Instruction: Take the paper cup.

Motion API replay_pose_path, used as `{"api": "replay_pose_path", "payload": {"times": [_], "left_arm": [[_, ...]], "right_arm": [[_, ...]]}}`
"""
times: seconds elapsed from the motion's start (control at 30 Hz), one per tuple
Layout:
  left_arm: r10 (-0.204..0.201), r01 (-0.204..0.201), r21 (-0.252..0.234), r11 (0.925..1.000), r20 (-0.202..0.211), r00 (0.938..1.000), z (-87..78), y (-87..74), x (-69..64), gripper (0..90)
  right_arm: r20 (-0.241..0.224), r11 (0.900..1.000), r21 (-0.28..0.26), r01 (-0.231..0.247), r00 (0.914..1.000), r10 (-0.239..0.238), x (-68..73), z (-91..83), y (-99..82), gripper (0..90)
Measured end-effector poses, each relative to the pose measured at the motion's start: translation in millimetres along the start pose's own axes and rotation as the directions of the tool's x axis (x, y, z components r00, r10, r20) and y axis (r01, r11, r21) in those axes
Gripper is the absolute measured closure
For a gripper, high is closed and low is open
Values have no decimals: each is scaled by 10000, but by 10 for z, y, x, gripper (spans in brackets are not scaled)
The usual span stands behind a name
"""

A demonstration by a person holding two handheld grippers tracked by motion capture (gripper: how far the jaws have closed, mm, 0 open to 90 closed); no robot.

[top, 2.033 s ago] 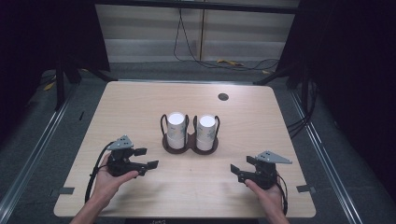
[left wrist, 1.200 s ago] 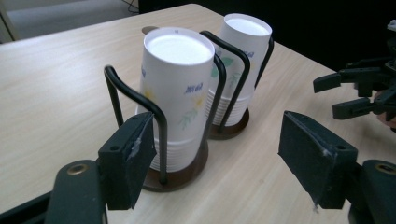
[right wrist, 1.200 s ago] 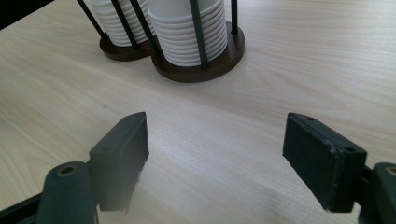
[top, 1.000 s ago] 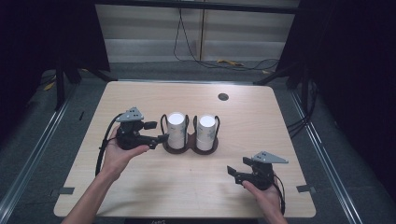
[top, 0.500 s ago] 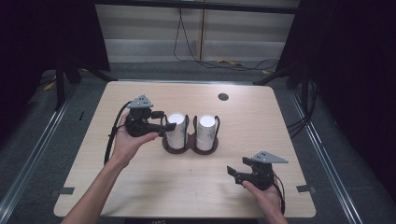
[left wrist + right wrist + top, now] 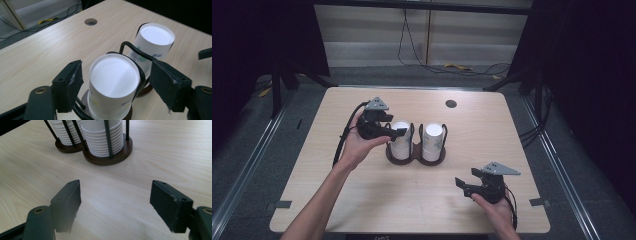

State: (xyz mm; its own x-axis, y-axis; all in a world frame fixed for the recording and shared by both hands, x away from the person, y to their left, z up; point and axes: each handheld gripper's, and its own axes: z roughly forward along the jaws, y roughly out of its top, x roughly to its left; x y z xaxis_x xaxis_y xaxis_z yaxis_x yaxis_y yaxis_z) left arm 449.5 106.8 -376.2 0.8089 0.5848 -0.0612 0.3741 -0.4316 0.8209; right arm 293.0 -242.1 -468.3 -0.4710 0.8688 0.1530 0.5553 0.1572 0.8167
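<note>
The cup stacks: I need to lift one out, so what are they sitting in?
Both cup stacks stand upside down on a dark double base, caged by black wire uprights. The base beneath the cups is covered.

White paper cup stack (image 6: 113, 82), upside down, upright in dark wire holder (image 6: 135, 53)

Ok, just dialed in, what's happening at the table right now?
A person holds a claw in each hand. The left claw straddles the top of the left stack of paper cups in the dark two-slot holder; its jaws sit either side of the cup with gaps showing, so no grip yet. The right claw rests near the table's front edge, jaws open on nothing, pointing toward the holder.
</note>
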Motion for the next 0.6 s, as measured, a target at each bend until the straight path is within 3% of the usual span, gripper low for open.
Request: {"api": "replay_pose_path", "payload": {"times": [0.17,0.6], "left_arm": [[-146,145,124,9998,65,9999,67,29,31,280],[14,-14,907,9959,5,10000,171,50,45,282]], "right_arm": [[0,10000,-6,36,10000,-36,-1,-2,2,255],[40,10000,-9,39,10000,-39,-5,0,4,255]]}}
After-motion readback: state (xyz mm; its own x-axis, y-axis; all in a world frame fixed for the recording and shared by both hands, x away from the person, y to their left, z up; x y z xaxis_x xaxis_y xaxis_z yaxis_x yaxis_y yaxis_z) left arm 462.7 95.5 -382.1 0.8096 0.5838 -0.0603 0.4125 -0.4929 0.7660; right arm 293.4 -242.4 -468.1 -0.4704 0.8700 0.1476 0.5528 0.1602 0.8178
